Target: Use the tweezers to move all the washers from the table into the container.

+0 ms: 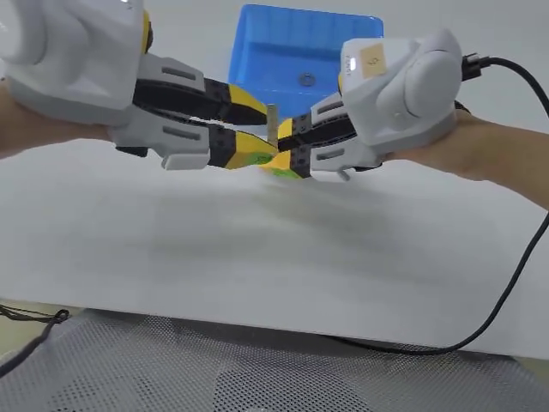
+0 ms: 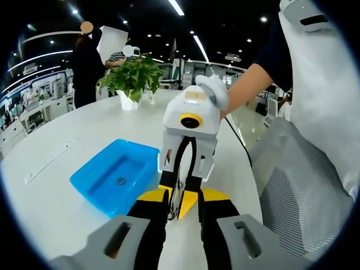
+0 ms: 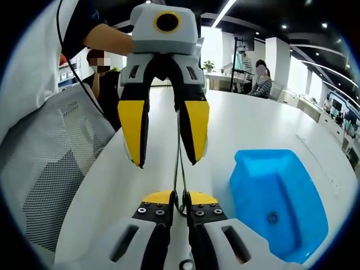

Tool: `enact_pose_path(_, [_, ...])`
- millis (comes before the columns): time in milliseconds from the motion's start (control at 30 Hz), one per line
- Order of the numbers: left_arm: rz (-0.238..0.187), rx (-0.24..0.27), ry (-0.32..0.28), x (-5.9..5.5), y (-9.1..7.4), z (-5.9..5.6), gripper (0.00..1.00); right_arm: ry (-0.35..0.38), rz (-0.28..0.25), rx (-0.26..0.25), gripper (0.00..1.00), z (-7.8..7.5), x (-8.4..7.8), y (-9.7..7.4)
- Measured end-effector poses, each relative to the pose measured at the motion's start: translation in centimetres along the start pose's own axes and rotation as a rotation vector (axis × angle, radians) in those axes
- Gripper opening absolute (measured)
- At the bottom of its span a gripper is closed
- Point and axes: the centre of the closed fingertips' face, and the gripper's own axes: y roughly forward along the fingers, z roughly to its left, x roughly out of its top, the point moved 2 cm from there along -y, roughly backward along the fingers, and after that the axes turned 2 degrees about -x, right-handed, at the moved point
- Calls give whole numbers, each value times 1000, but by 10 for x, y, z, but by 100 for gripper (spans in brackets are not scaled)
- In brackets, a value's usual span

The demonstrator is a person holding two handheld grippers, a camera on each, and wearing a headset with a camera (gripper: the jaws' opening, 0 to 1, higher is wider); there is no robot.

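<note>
The blue container [image 1: 257, 39] stands at the far side of the white table [image 1: 257, 249], with one washer [image 1: 307, 80] lying in it. Both grippers meet tip to tip just in front of it. My right gripper [image 3: 179, 198] is shut on the thin metal tweezers [image 3: 180, 163], which point toward the left gripper [image 3: 165, 160]. The left gripper's yellow jaws stand apart on either side of the tweezers without touching them. In the head view the tweezers [image 1: 272, 125] stick up between the left gripper [image 1: 268, 137] and the right gripper [image 1: 286, 144]. The left gripper view shows the container [image 2: 95, 183] and washer [image 2: 121, 181].
A black cable [image 1: 515, 257] runs from the right gripper over the table's near edge. A grey mesh chair [image 1: 257, 369] sits below that edge. A potted plant [image 2: 132, 79] and people stand far off on the table's other side.
</note>
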Motion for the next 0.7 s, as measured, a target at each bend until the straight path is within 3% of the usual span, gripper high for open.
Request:
enact_pose_path(333, [-18, 54, 14, 4, -17, 2, 38, 6, -17, -10, 10, 1, 11, -11])
enact_pose_path(400, [-41, 89, 8, 8, -21, 5, 46, 12, -22, -5, 10, 2, 14, -13])
enact_pose_path(700, [-57, 171, -5, 12, -40, 12, 70, 1, -30, -7, 10, 5, 27, -22])
